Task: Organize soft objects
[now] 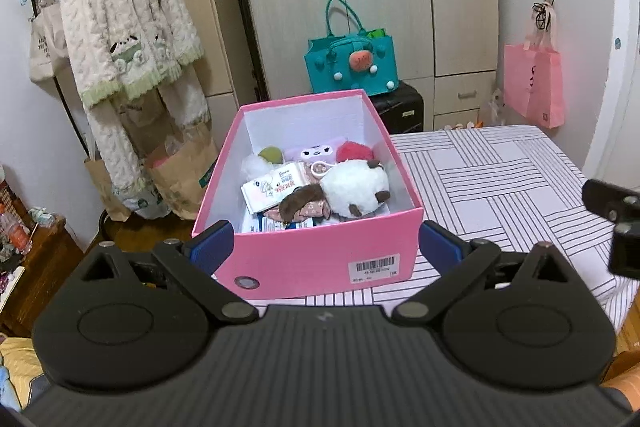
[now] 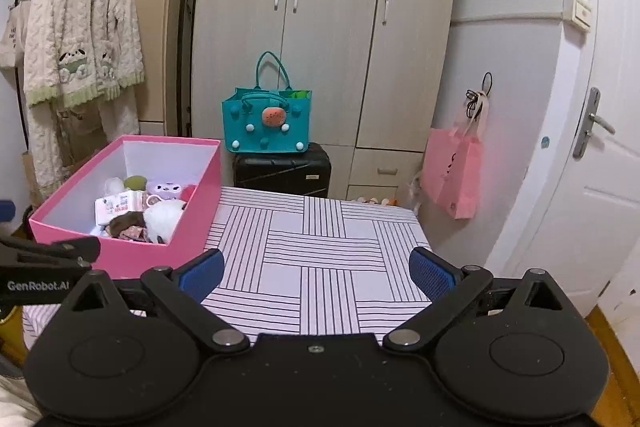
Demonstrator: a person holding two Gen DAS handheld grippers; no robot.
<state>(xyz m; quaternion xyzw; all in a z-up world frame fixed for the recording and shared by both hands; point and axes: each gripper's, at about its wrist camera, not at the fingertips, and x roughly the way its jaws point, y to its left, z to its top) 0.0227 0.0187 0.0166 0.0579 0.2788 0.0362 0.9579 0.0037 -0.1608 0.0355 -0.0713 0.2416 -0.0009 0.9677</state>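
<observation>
A pink box (image 1: 316,259) stands on the striped table (image 1: 500,179) at its left end. It holds several soft things: a white plush (image 1: 354,189), a brown scrunchie (image 1: 302,203), a tissue pack (image 1: 272,187), a purple plush (image 1: 314,151), a red pompom (image 1: 354,151). My left gripper (image 1: 326,247) is open and empty, its blue pads either side of the box's near wall. My right gripper (image 2: 316,275) is open and empty over the bare tablecloth, right of the box (image 2: 132,255).
A teal felt bag (image 2: 266,123) sits on a black suitcase (image 2: 282,169) behind the table. A pink bag (image 2: 454,173) hangs by the door. A robe (image 1: 124,39) hangs on a rack at left, with paper bags (image 1: 180,175) below.
</observation>
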